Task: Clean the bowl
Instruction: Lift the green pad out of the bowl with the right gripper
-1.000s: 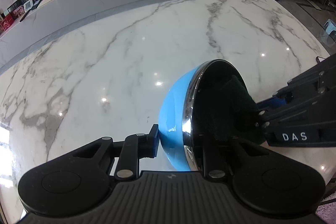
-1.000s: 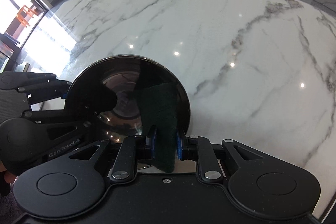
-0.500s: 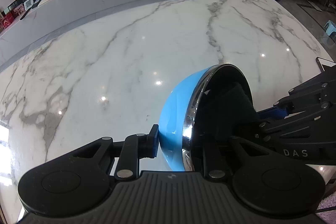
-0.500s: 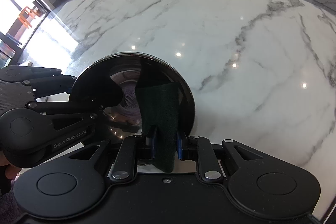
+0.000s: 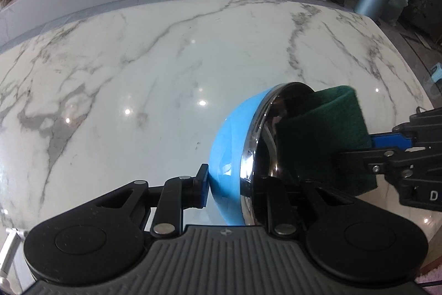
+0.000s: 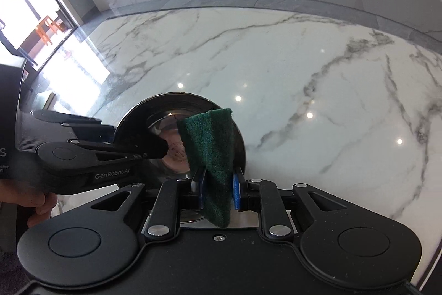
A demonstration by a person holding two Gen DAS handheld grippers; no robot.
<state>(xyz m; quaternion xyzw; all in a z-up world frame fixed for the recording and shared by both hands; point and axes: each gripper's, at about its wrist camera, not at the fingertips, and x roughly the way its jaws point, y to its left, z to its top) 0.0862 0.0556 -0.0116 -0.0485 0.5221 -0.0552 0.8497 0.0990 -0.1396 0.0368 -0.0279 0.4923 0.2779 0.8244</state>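
The folded dark-green scouring pad [image 5: 326, 134], deep inside the blue steel-lined bowl [image 5: 234, 145] a second ago, now sticks out past its rim. The left gripper [image 5: 234, 184] fingers clamp the bowl's wall above the white marble counter [image 5: 138, 73]; the right gripper [image 6: 218, 184] pinches the pad. Only the right view shows a hand [image 6: 27, 201].

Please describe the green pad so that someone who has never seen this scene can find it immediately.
Look over the white marble table to the bowl, blue outside and shiny metal inside, held tipped by the left gripper. At its open mouth the right gripper pinches the scouring pad. It is the only dark green, rough, folded thing there.
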